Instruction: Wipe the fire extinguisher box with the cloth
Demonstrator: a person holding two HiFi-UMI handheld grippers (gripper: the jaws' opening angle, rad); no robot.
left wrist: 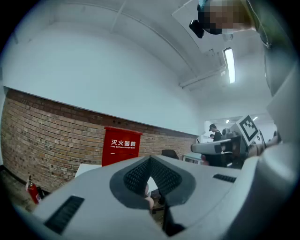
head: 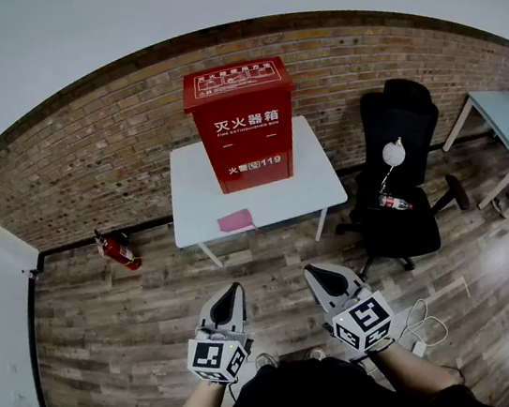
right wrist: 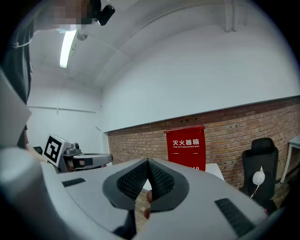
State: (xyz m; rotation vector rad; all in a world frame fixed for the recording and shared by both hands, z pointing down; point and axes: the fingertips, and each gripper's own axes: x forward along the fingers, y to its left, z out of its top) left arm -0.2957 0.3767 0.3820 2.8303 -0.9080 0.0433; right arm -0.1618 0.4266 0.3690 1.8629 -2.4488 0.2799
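At 6 o'clock in the head view, the left hand-held gripper [head: 236, 289] and the right hand-held gripper [head: 310, 271] hang side by side over the wood floor [head: 146, 304]. Both are clenched with nothing between the jaws, and both point toward 12. Well beyond them stands the white counter [head: 320, 186]. The pink cloth [head: 235, 220] lies flat at its near edge, toward 11 o'clock. Behind the cloth, at 12, the red box [head: 244, 123] stands upright on the counter. An extinguisher [head: 117, 250] lies on the floor at 10, a black chair [head: 402, 176] stands at 2, and a brick wall [head: 86, 156] runs behind.
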